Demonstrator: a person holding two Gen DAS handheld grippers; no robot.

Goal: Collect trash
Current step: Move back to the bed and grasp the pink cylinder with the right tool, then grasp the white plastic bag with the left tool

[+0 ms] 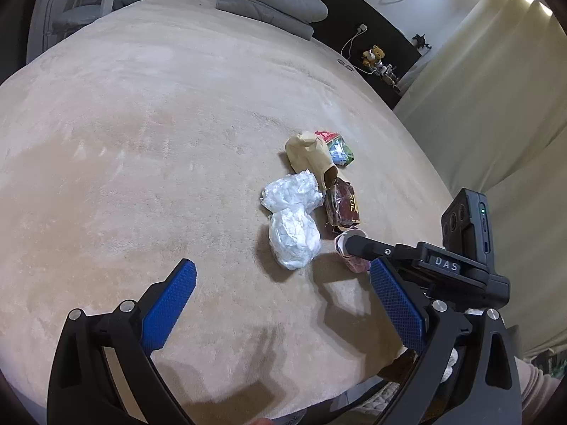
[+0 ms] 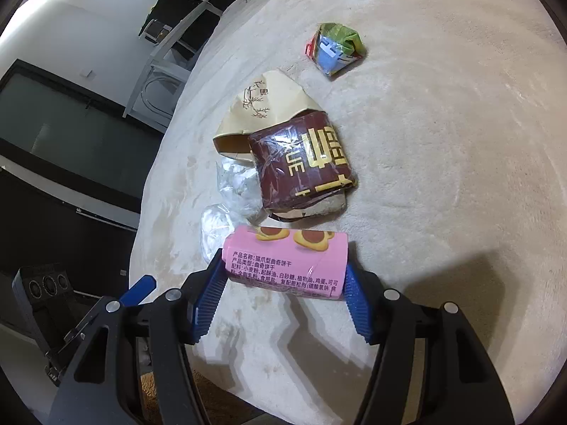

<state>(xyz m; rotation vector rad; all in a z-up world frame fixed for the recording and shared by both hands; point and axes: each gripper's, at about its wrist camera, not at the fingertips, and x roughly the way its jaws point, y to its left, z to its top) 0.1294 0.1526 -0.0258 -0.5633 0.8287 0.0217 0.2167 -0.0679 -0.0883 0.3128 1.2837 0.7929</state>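
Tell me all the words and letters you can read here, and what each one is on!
"DAS": small letter tiles on the right gripper body.
"XUE": gold letters on the dark red wrapper, beside large gold Chinese characters, partly creased.
"产品名称:猫爪型曲奇饼干": first line on the pink cookie box.
"产品类型:曲奇饼干": second line there; lower ingredient lines are only partly legible.
Beige paper box: small red stamp, unreadable.
Colourful crumpled carton: print unreadable.

We see the right gripper with its blue ribbed pads pressed on both ends of a pink cardboard biscuit box lying on the beige plush blanket. Just beyond the box lies a crushed maroon carton with gold lettering, touching a cream paper packet. Crumpled clear plastic sits left of the carton, and a folded multicoloured wrapper lies well beyond it.
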